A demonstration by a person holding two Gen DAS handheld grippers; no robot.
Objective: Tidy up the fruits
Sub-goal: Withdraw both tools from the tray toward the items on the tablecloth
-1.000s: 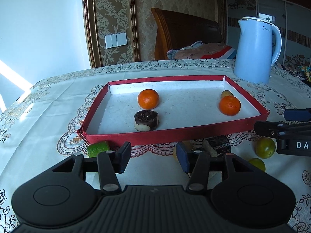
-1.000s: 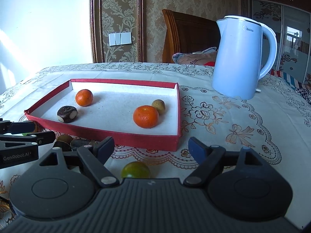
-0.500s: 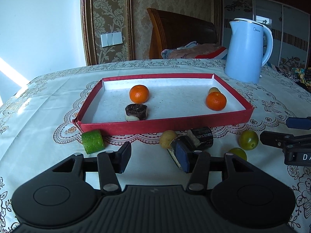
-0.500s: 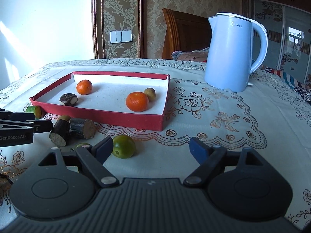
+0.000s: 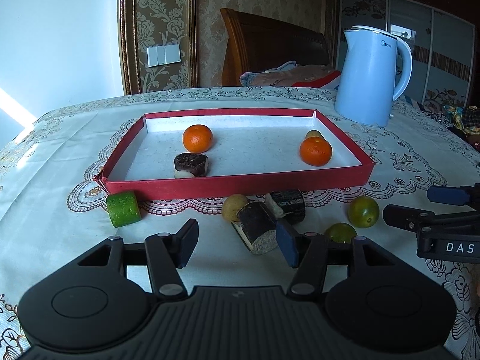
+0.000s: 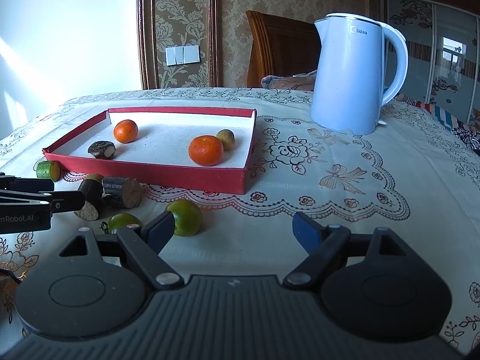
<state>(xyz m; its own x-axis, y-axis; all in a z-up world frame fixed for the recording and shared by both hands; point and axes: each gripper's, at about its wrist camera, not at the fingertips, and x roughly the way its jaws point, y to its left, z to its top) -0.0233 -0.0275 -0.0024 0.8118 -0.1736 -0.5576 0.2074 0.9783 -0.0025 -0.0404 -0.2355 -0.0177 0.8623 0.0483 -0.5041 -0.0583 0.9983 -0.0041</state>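
A red tray (image 5: 237,186) holds two oranges (image 5: 197,138) (image 5: 315,151), a dark cane piece (image 5: 190,164) and a small yellowish fruit (image 5: 313,134). In front of it on the cloth lie a green cane piece (image 5: 123,212), a brownish fruit (image 5: 232,207), two dark cane pieces (image 5: 257,228) (image 5: 289,205) and two green fruits (image 5: 363,211) (image 5: 340,232). My left gripper (image 5: 237,243) is opening, with the nearer dark piece just beyond its right finger and untouched. My right gripper (image 6: 232,228) stands open with a green fruit (image 6: 184,217) beside its left finger.
A light blue kettle (image 6: 352,75) stands on the patterned tablecloth (image 6: 345,186) at the back right of the tray. A wooden chair back (image 5: 270,48) with folded cloth rises behind the table. The right gripper's fingers (image 5: 432,216) reach in from the right in the left wrist view.
Both grippers have drawn back from the tray, so the loose fruits and cane pieces in front of it now show. The left jaws stand wider than before.
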